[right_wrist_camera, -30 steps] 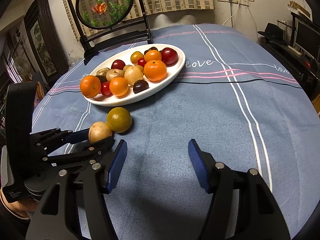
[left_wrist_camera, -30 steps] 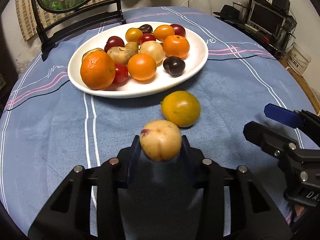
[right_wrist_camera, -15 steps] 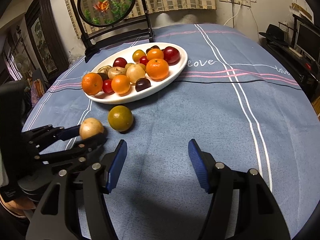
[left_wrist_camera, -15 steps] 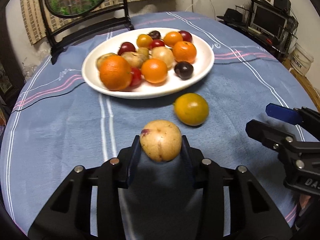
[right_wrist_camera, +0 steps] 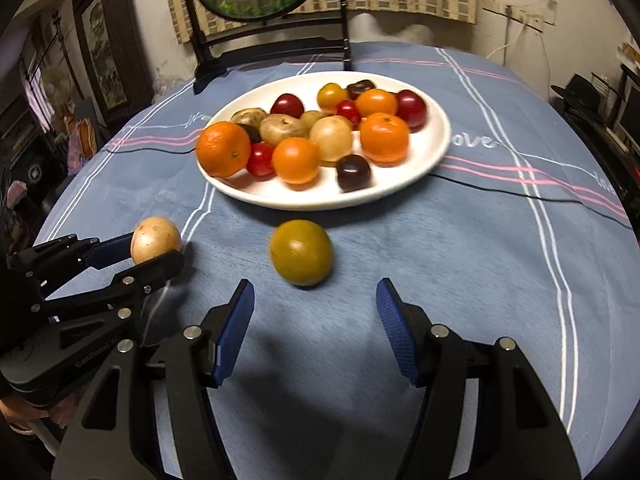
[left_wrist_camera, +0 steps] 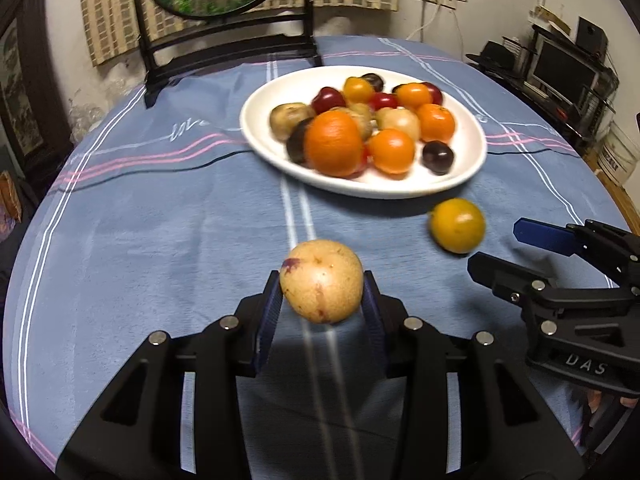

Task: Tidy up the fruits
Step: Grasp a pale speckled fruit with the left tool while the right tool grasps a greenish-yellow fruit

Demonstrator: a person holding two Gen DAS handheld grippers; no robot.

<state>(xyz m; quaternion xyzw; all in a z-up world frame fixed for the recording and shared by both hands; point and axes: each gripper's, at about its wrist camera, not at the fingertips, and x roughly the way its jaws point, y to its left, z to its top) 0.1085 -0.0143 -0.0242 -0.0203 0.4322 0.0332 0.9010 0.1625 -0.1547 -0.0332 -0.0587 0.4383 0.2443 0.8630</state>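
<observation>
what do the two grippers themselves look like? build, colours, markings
Both are matte black plastic frames with triangular cutouts and silver screw heads. The left gripper and right gripper carry blue ribbed finger pads. White lettering marks the bodies: "DAS" on the right, "GenRobot" partly legible on the left. No cables or sleeves show.

Dim warm indoor light from above leaves soft shadows on the blue tablecloth (right_wrist_camera: 460, 264) under both grippers, motion blur smears the white plate (left_wrist_camera: 472, 168) and its fruit, and fisheye distortion bends the table's edges into black vignetted corners.
</observation>
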